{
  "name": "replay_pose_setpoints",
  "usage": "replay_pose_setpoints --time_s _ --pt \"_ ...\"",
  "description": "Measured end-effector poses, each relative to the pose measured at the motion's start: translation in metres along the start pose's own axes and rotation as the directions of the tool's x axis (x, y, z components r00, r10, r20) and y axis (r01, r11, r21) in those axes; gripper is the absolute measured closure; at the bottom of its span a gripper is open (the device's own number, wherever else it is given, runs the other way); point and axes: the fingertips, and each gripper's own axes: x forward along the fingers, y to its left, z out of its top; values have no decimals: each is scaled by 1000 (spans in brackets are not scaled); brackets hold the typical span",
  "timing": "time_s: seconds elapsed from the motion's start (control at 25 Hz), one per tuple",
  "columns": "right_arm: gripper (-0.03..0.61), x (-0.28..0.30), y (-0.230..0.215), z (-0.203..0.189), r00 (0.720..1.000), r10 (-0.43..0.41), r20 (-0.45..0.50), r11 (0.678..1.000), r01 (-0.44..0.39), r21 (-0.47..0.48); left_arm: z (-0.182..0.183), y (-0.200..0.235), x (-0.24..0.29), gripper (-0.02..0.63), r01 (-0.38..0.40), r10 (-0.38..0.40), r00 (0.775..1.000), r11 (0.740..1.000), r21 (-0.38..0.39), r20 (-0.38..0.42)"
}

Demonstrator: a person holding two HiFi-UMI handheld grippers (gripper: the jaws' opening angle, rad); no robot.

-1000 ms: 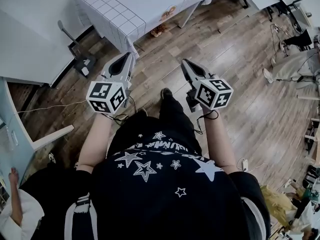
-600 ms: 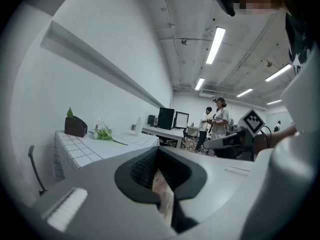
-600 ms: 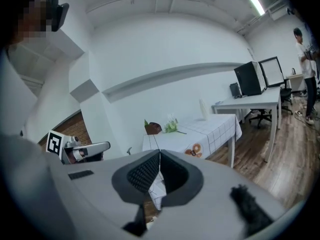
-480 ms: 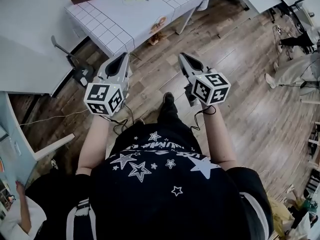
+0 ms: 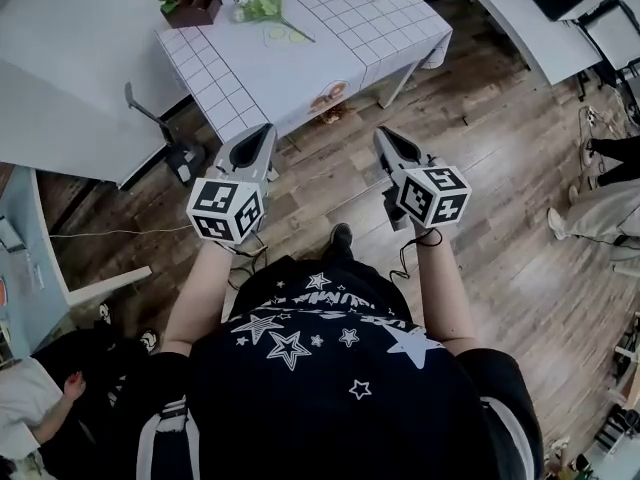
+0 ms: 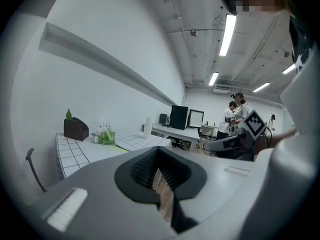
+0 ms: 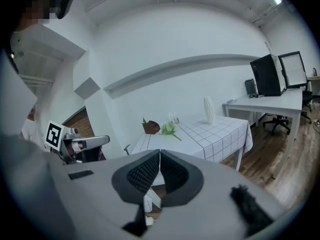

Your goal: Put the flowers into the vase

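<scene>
The table [image 5: 330,58] ahead of you wears a white cloth ruled in a thin dark grid, draped over its edges above a floor [image 5: 480,158] of wood planks. The flowers [image 5: 262,4] lie flat on that cloth near its far left corner. They are a small bunch of pale white and green blooms, with a thin green stem trailing towards the middle of the table. Just beside them sits a dark brown box [image 5: 192,8] with a green leaf sticking out of it. The vase [image 7: 208,110] is tall, white and slim, and stands upright on the cloth well apart from the flowers; you cannot tell what is inside it. Your left gripper [image 5: 264,131] and right gripper [image 5: 384,134] are smooth grey shells with ridged black pads. Both have their jaws pressed together with nothing between them, and you hold them over the floor, short of the table
</scene>
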Motion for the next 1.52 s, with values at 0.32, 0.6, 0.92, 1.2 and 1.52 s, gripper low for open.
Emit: replay_pose_setpoints --time_s 0.32,0.6,0.92,1.2,1.52 --pt "566 6 -52 17 994 90 -54 996 -91 -20 9 -19 39 604 -78 79 997 997 -21 12" --pt "566 30 -62 21 950 244 -196 965 -257 -47 2 -28 36 604 -159 159 987 987 -25 -12" --pt "566 57 -62 47 961 245 -132 965 -255 -66 11 -4 36 604 -211 212 977 975 -62 10" --pt "566 83 -76 64 968 216 -127 973 -224 -53 18 18 77 604 -163 165 986 984 -73 26" --pt "566 146 -100 99 964 214 -159 973 -224 -47 34 76 121 604 -167 171 985 981 -95 29"
